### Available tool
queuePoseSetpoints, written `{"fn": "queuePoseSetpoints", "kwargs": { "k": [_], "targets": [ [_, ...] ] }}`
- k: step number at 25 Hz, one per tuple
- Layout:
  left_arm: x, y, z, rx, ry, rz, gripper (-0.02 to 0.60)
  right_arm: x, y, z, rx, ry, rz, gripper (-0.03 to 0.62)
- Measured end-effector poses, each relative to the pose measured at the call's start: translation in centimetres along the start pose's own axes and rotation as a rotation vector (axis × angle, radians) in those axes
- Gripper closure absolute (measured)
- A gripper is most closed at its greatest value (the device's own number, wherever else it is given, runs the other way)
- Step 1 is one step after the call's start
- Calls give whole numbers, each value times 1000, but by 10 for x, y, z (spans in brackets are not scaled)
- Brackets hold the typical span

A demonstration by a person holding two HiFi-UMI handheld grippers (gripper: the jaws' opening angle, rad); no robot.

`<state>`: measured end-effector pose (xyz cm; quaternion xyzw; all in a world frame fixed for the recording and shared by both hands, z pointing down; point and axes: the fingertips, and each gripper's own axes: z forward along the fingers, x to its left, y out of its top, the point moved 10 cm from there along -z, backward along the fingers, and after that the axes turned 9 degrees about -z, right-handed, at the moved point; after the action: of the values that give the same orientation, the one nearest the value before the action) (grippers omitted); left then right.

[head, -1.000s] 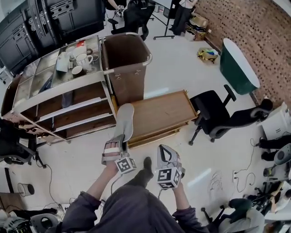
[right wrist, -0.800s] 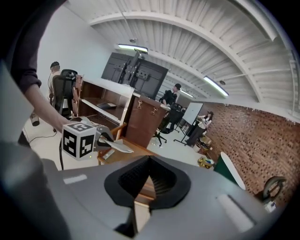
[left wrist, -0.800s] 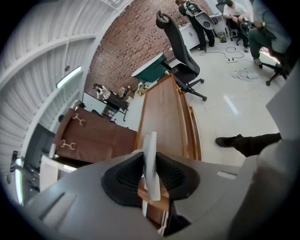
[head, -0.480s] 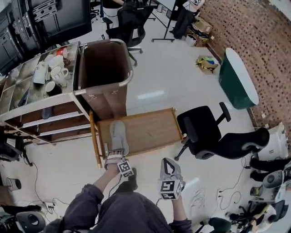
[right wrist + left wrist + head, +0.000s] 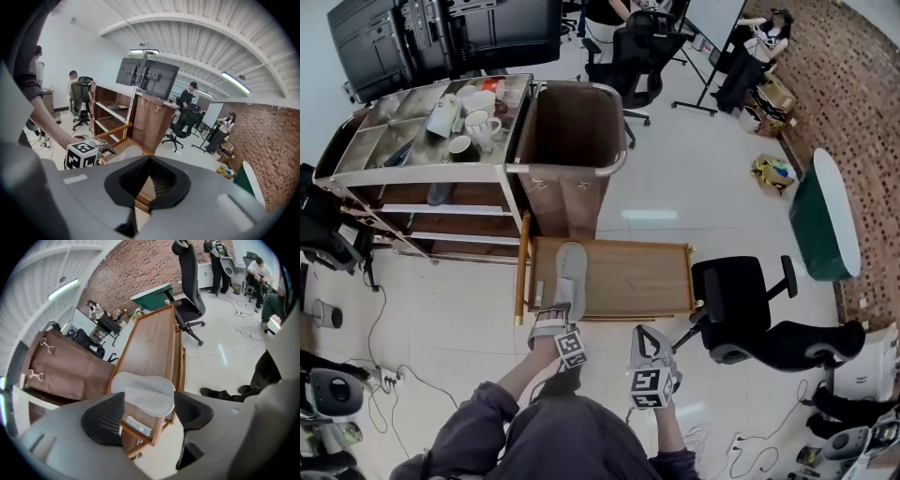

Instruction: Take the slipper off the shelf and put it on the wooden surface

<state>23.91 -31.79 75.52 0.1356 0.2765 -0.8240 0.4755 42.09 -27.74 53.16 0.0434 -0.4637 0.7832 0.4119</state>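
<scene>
The grey slipper [image 5: 570, 275] lies flat on the low wooden cart [image 5: 628, 277], near its left end. My left gripper [image 5: 553, 314] is at the slipper's heel end. In the left gripper view the slipper [image 5: 143, 391] sits between the two black pads [image 5: 104, 418], whose jaws are opening wide and no longer press on it. The wooden surface [image 5: 152, 341] stretches away beyond it. My right gripper [image 5: 643, 335] hangs to the right, off the cart's front edge; its jaws [image 5: 150, 161] are shut with nothing in them.
A shelf cart [image 5: 412, 173] with mugs [image 5: 478, 122] on top stands at the back left, and a brown bin [image 5: 572, 141] hangs beside it. A black office chair [image 5: 750, 305] is right of the wooden cart. A green table [image 5: 825, 220] stands farther right.
The left gripper brought the slipper from upright in the air down flat onto the wooden cart, then its jaws spread apart. The right gripper stayed shut at the right.
</scene>
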Motion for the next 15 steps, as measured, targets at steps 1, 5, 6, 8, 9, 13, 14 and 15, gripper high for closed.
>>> {"fn": "queuePoseSetpoints", "kwargs": {
  "k": [1, 5, 6, 8, 9, 13, 14, 15],
  "targets": [
    [-1, -2, -11, -4, 30, -23, 224, 5, 0, -4, -20, 14, -17, 591],
    [-19, -16, -80, -73, 154, -97, 232, 38, -7, -38, -85, 59, -56, 591],
    [-27, -20, -101, -95, 177, -117, 233, 48, -11, -49, -89, 70, -69, 591],
    [-47, -31, -141, -127, 220, -151, 239, 70, -22, -72, -95, 84, -103, 592],
    [-58, -38, -160, -138, 242, -161, 239, 82, -28, -83, -102, 90, -118, 592],
    [-108, -63, -226, -157, 287, -194, 241, 125, -55, -127, -115, 118, -147, 592],
    [-123, -69, -241, -157, 289, -204, 241, 134, -61, -140, -113, 123, -149, 592],
    [-137, -75, -257, -159, 292, -214, 242, 143, -66, -152, -112, 129, -150, 592]
  ]
}}
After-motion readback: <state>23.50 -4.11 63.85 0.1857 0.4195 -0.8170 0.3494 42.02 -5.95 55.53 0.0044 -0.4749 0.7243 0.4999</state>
